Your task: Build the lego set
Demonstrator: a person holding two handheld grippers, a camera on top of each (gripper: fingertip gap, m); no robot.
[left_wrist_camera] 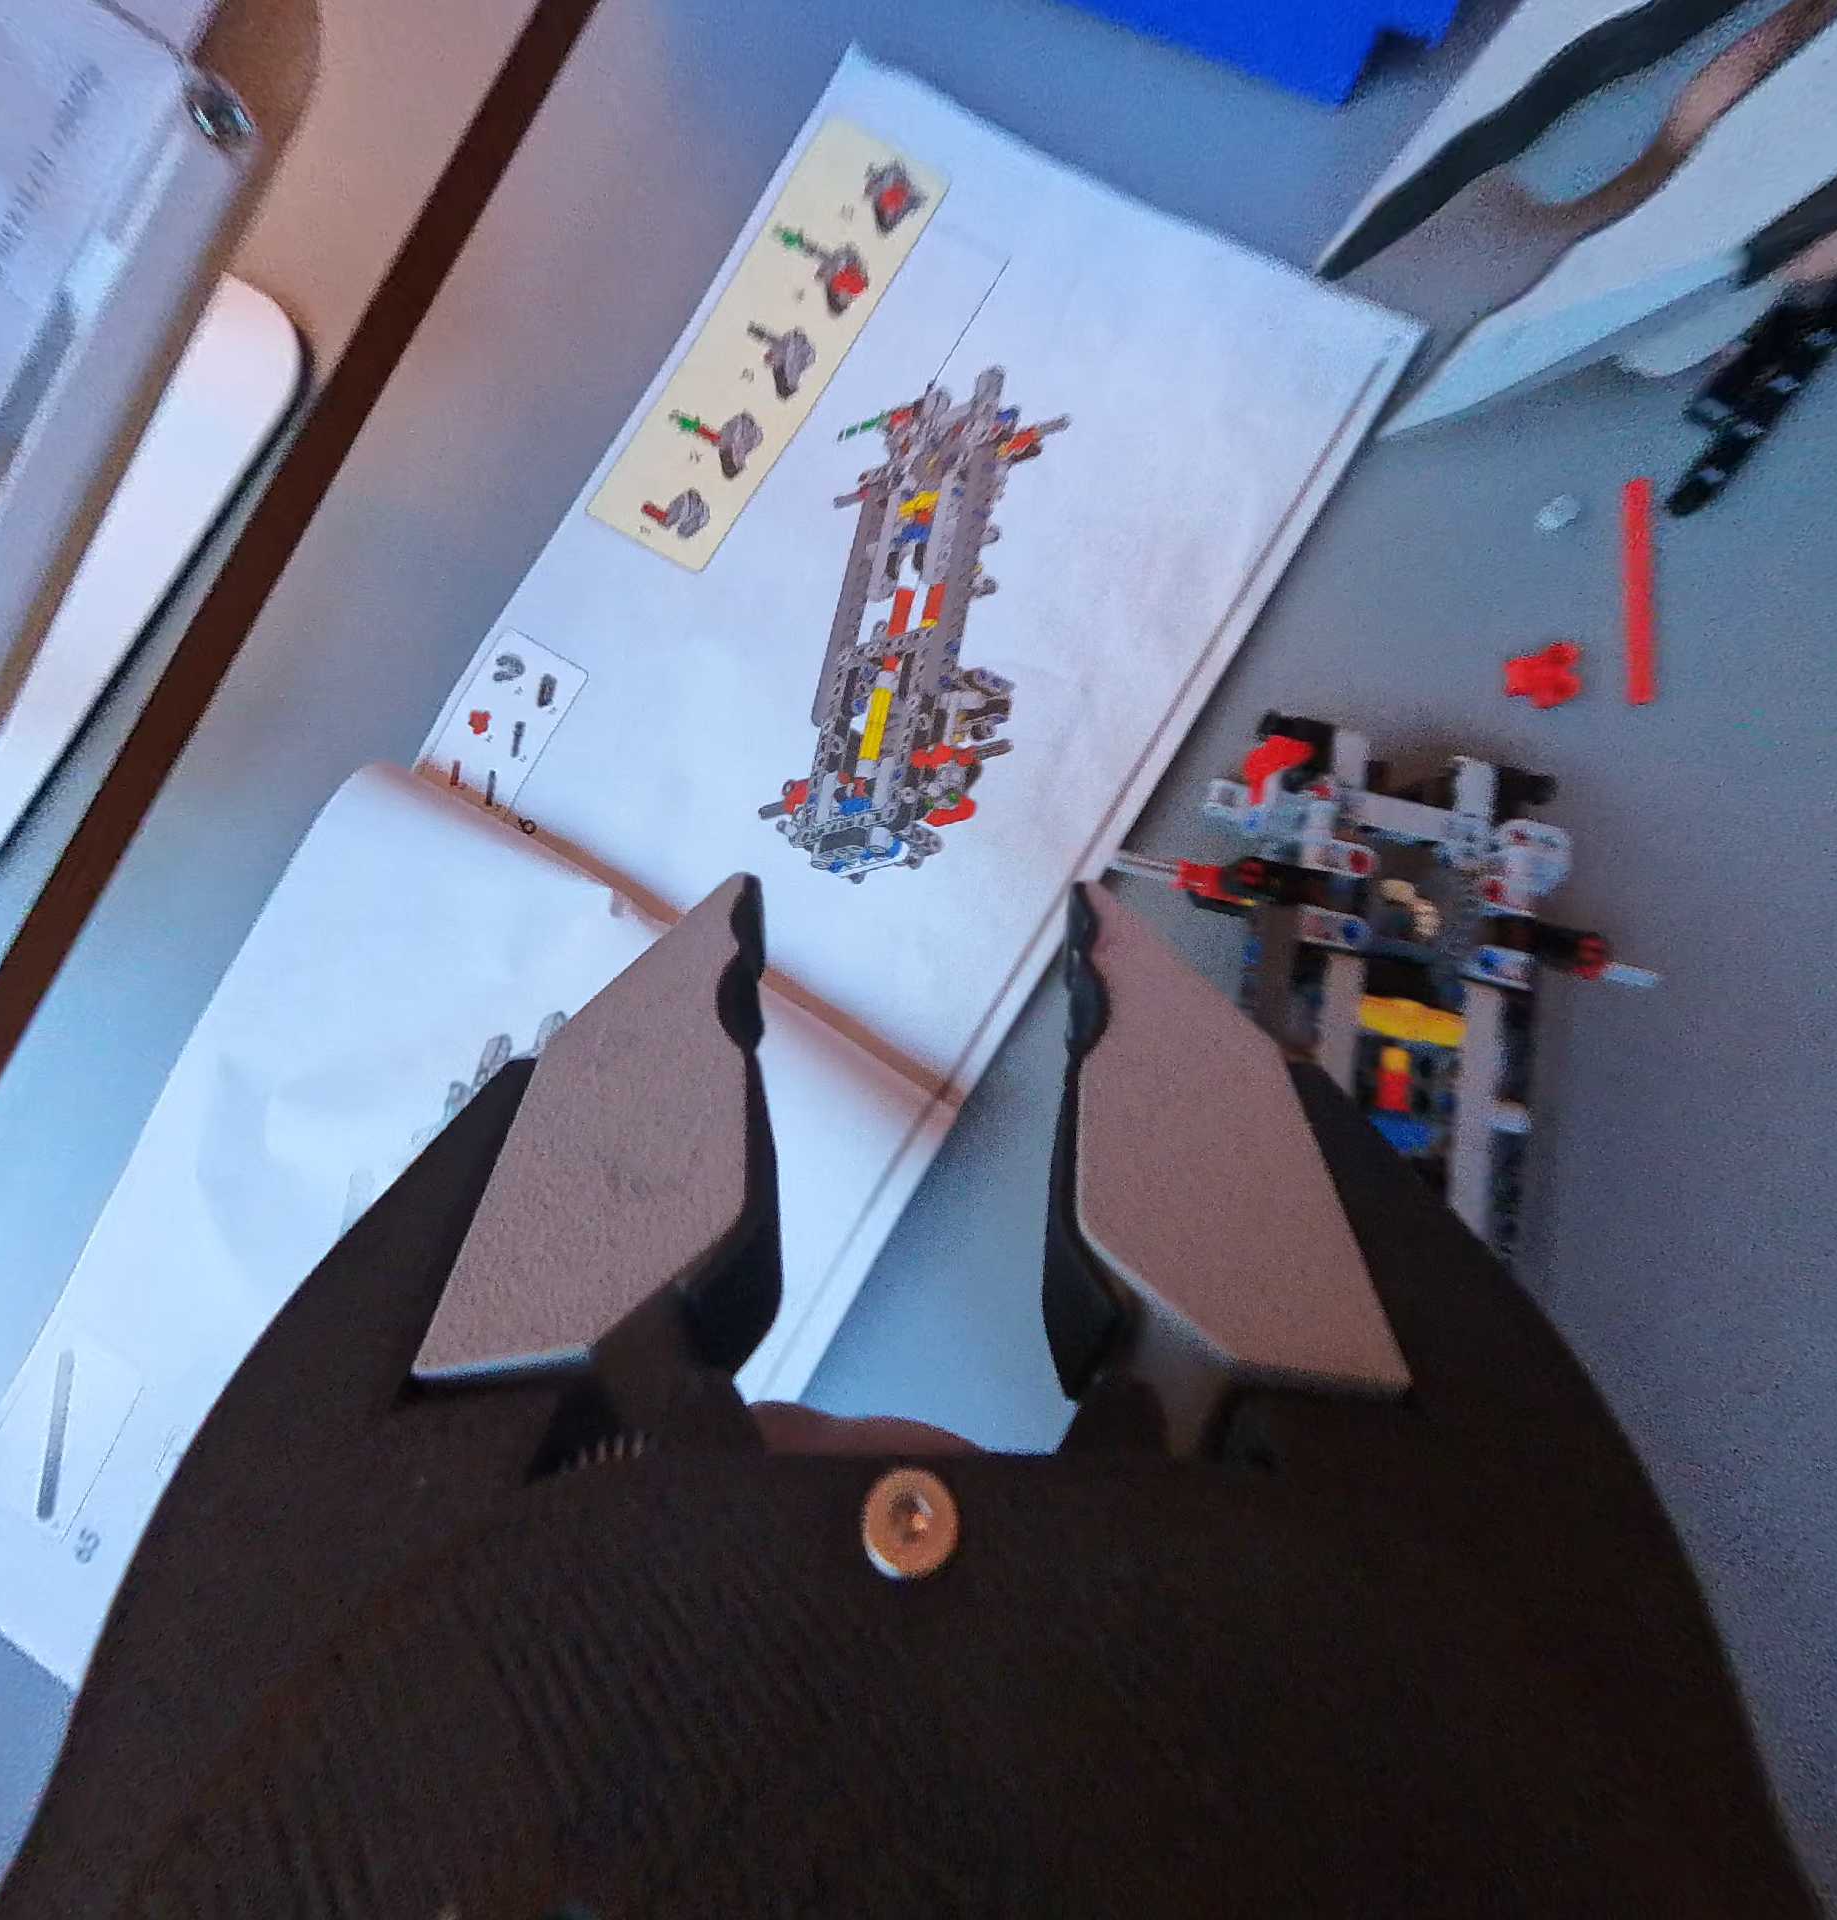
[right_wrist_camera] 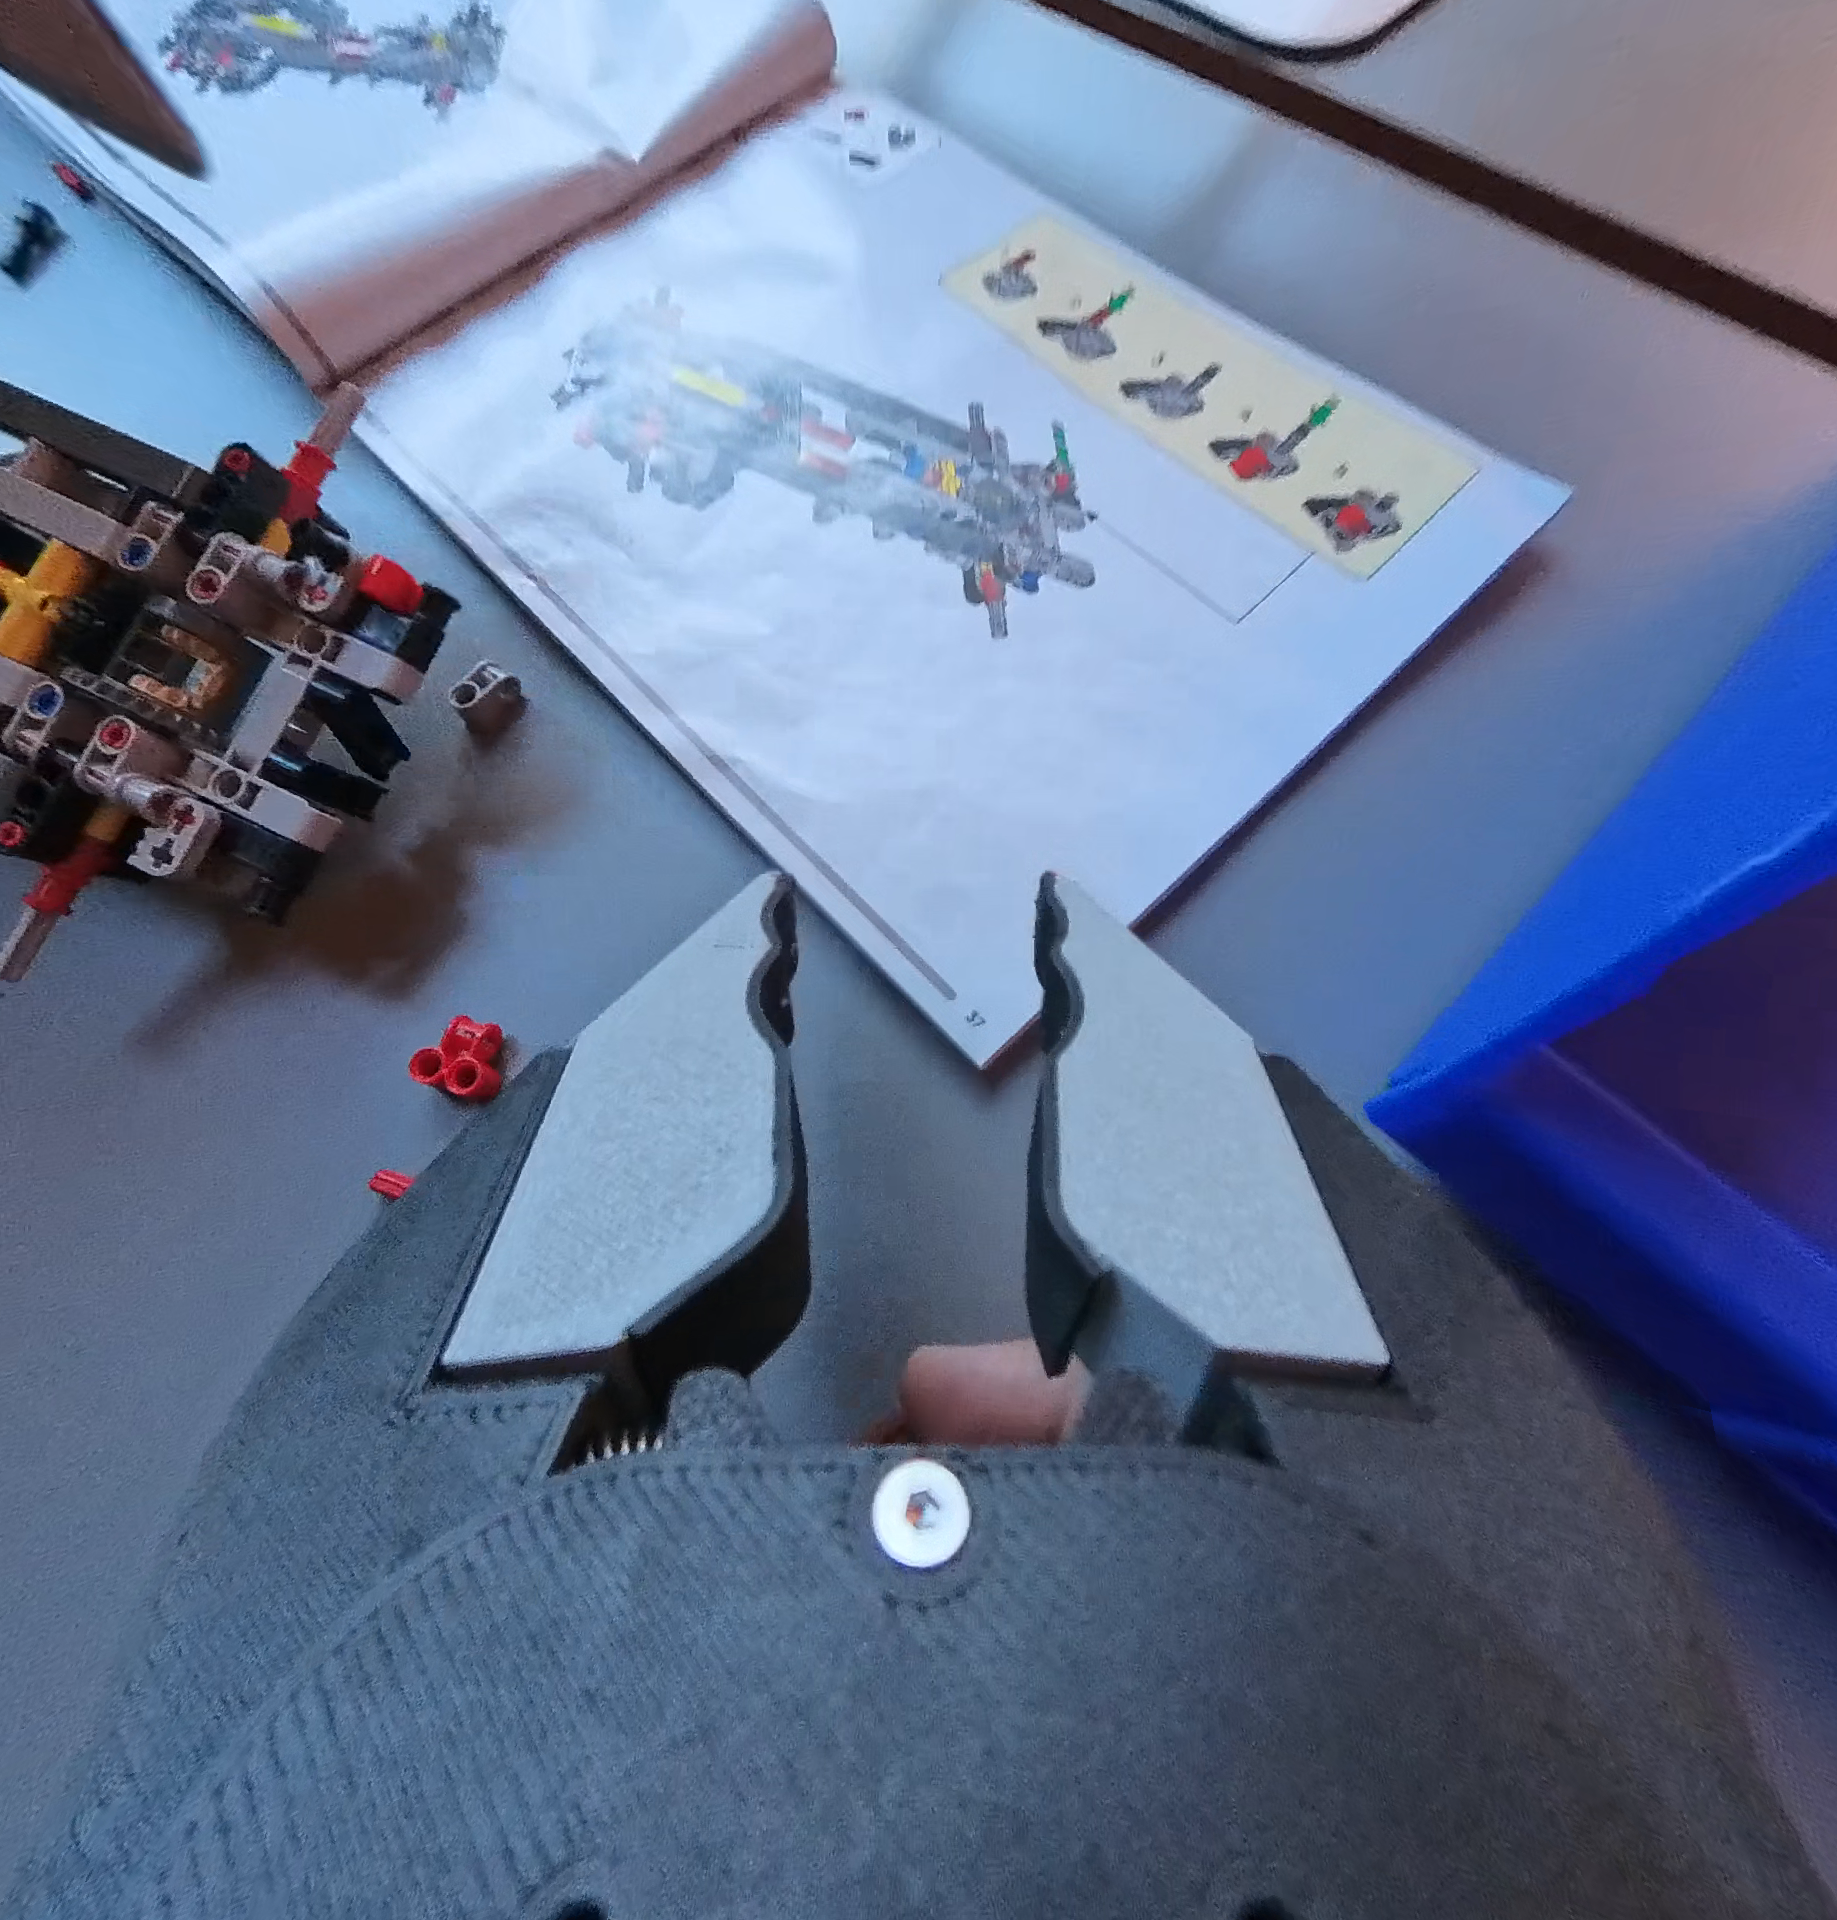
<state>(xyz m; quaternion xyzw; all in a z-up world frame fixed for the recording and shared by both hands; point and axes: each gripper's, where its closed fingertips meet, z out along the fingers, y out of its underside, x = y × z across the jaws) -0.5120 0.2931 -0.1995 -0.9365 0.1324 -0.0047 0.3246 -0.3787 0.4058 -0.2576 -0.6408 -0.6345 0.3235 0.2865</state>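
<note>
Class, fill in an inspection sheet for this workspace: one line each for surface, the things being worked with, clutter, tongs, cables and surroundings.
Surface: grey tabletop.
Worked things: open instruction booklet; part-built brick model beside it.
Clutter: loose red connector, small grey connector, red axle.
Tongs: left tongs open over the booklet, holding nothing; right tongs open above the booklet's corner, holding nothing.
Cables: nothing seen.
Surroundings: blue bin at the right.

Blue bin (right_wrist_camera: 1672,831) cut off rightward
</note>
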